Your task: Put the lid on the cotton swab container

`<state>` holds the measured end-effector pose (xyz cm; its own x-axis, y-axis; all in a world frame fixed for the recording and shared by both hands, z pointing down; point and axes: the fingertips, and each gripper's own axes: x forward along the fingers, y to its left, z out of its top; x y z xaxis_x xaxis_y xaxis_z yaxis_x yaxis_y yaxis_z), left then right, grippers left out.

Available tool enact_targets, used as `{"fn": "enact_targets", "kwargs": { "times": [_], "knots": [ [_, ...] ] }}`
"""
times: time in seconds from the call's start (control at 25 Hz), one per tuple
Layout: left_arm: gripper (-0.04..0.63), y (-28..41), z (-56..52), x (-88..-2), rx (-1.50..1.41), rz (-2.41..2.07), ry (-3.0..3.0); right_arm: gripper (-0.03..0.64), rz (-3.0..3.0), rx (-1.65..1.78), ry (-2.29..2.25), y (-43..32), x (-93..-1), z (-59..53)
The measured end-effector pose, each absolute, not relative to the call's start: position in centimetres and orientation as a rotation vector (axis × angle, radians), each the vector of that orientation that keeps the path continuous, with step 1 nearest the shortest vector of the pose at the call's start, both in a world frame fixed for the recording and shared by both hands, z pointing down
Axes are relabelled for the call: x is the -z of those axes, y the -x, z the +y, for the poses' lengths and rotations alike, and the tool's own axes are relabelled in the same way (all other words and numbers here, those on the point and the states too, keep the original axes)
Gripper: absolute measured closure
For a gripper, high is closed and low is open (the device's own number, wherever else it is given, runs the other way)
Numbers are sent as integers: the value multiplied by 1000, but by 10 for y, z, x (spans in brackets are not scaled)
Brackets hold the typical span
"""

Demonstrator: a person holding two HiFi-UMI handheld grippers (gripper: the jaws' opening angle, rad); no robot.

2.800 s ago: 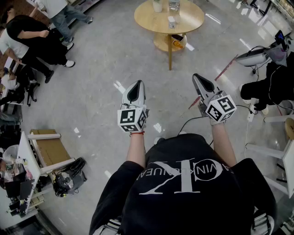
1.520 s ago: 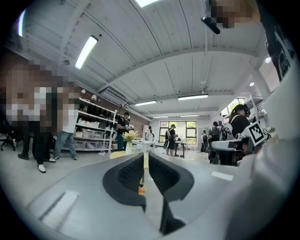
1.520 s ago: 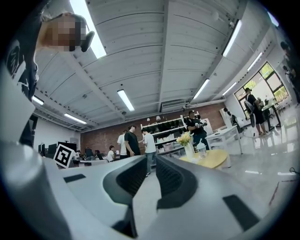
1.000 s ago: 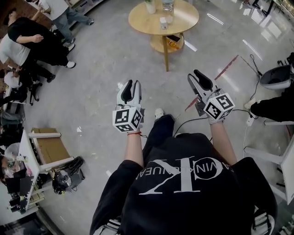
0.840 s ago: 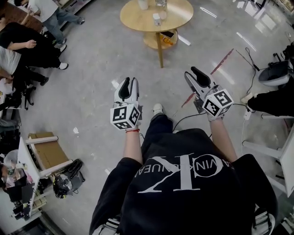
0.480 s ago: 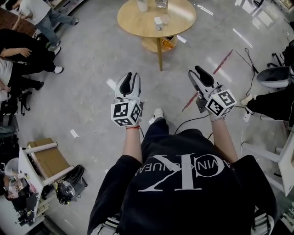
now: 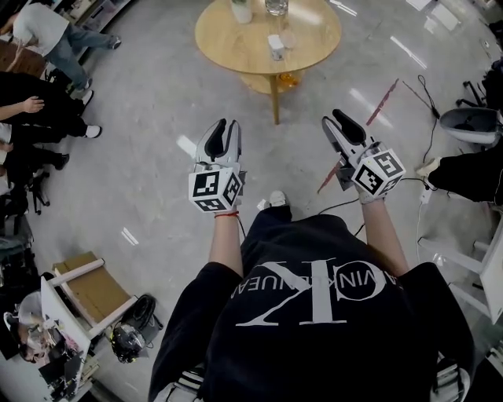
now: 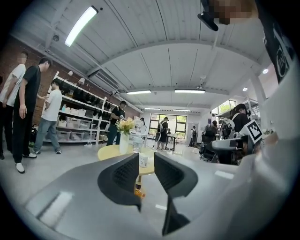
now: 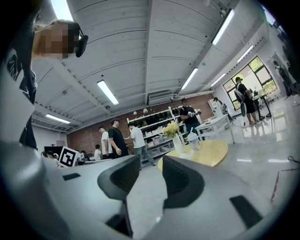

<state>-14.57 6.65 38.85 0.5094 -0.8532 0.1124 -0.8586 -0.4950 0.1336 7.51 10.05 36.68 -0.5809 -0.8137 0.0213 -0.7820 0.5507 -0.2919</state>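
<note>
Head view, looking steeply down: I hold my left gripper [image 7: 222, 127] and right gripper [image 7: 338, 120] out over the floor [image 7: 157, 165], neither holding anything. My left fingers stand slightly apart; my right fingers are spread wider. The small white container [image 7: 275, 45] sits far ahead on the round table [image 7: 236, 49], well apart from both grippers, near a vase [image 7: 241, 9].

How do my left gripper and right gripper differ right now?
The left gripper points straight ahead, and its own view frames the round table between its jaws. The right gripper slants inward, and the table sits to the right of its jaws. The right gripper's jaws stand somewhat wider apart than the left gripper's. Both are open, empty and short of the table.
</note>
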Motion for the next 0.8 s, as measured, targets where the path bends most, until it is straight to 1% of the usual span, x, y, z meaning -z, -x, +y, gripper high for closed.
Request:
{"fn": "enact_targets", "kwargs": {
  "times": [0.48, 0.8],
  "knots": [
    [503, 165, 13, -401, -40, -1419, -2595, 494, 2624, 423, 1399, -47, -373, 55],
    [503, 154, -12, -401, -22, -1389, -2599, 494, 2654, 402, 1396, -45, -367, 34]
  ]
}}
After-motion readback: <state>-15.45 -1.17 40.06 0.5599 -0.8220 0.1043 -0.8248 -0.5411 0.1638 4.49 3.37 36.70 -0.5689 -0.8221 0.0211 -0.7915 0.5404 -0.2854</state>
